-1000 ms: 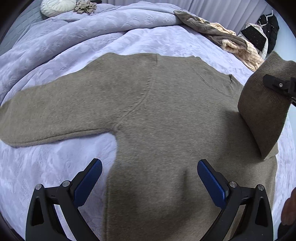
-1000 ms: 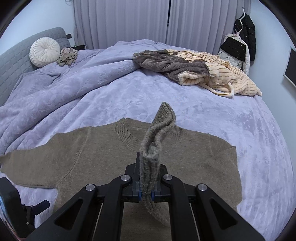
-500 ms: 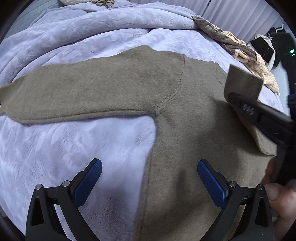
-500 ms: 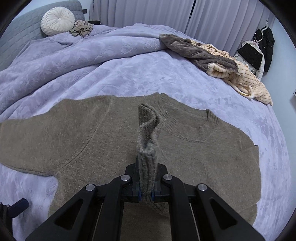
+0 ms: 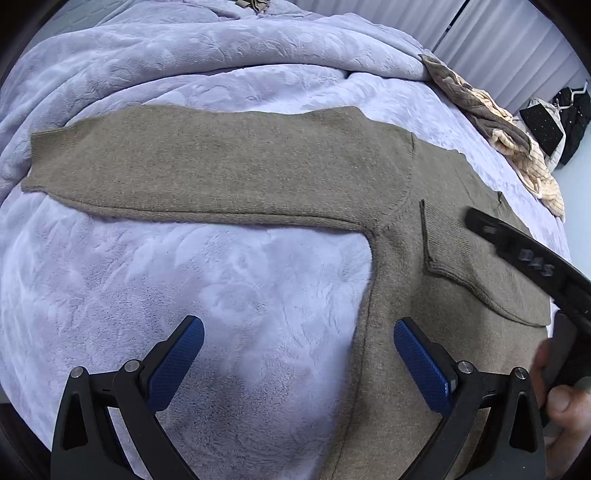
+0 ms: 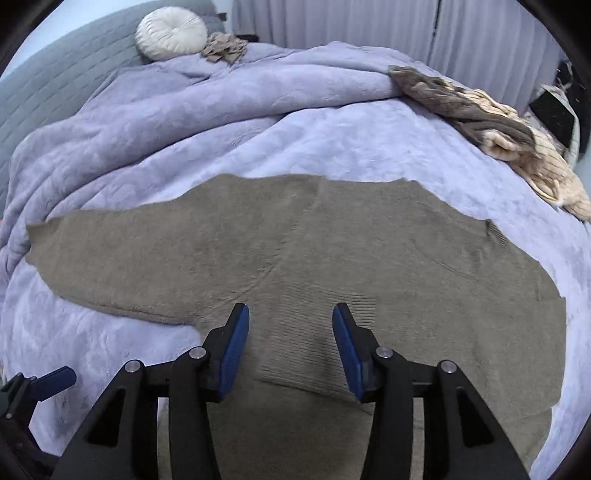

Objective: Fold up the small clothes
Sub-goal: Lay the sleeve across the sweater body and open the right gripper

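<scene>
On lavender bedspread (image 6: 332,140), sweater cuff (image 6: 314,339) between opening right fingers (image 6: 236,343).

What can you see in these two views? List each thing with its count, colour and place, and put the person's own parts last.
sweater: one, olive-brown, flat on the bed, one sleeve folded across its body
blanket: one, lilac, covering the bed
cushion: one, white, round, at the headboard
clothes pile: one, brown and cream striped, far right of the bed
curtains: grey, behind the bed
left gripper: black with blue pads, open, over the blanket and sweater edge
right gripper: black with blue pads, jaws opening over the folded sleeve
hand: one, holding the right gripper
</scene>
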Motion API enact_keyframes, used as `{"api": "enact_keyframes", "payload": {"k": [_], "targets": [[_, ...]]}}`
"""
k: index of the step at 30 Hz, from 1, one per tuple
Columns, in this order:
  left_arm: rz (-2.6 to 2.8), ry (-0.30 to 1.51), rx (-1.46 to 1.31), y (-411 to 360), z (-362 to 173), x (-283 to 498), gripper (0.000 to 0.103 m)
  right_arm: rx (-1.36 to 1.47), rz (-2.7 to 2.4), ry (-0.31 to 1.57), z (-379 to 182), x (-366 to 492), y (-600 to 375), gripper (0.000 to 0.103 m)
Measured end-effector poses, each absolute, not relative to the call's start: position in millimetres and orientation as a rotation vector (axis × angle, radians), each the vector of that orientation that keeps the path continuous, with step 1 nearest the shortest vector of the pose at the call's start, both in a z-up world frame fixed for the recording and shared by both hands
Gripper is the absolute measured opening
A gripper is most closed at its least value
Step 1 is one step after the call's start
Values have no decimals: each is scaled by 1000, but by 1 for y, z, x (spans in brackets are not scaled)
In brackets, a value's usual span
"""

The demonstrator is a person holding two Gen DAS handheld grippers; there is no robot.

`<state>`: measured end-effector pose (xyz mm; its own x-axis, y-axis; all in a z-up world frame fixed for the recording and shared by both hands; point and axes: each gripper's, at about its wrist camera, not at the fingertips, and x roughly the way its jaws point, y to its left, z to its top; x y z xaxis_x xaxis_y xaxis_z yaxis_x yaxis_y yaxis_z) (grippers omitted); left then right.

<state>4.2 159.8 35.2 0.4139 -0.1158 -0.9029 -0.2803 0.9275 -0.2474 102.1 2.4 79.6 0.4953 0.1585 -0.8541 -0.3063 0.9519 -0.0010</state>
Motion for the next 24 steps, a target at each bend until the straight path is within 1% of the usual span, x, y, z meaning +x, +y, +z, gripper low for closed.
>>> {"api": "enact_keyframes", "payload": {"k": [1, 2, 3, 6, 9, 11, 15, 16, 18, 20, 24], "targets": [[106, 1150, -395, 161, 34, 4, 103, -145, 223, 1008, 82, 104, -13, 58], [106, 1154, -397, 162, 33, 5, 103, -144, 139, 1002, 83, 107, -31, 64], [104, 1157, -403, 162, 31, 5, 103, -160, 16, 999, 80, 110, -53, 67], [100, 1160, -418, 166, 28, 5, 103, -168, -219, 1062, 62, 125, -108, 67], [115, 1157, -474, 182, 24, 3, 103, -108, -274, 1139, 41, 131, -130, 67], [138, 1147, -517, 199, 22, 2, 103, -127, -252, 1150, 33, 127, -110, 67], [200, 1089, -658, 258, 21, -1, 103, -382, -103, 1070, 32, 105, -12, 67], [213, 1074, -690, 272, 19, -3, 103, -400, -33, 1056, 34, 98, 6, 67], [248, 1035, -775, 310, 14, -6, 103, -324, 156, 1035, 48, 87, 27, 69], [273, 980, -896, 352, 4, -13, 103, -226, 269, 1052, 57, 83, 33, 69], [212, 823, -1170, 414, -22, -19, 103, -294, 226, 1021, 64, 78, 35, 70]]}}
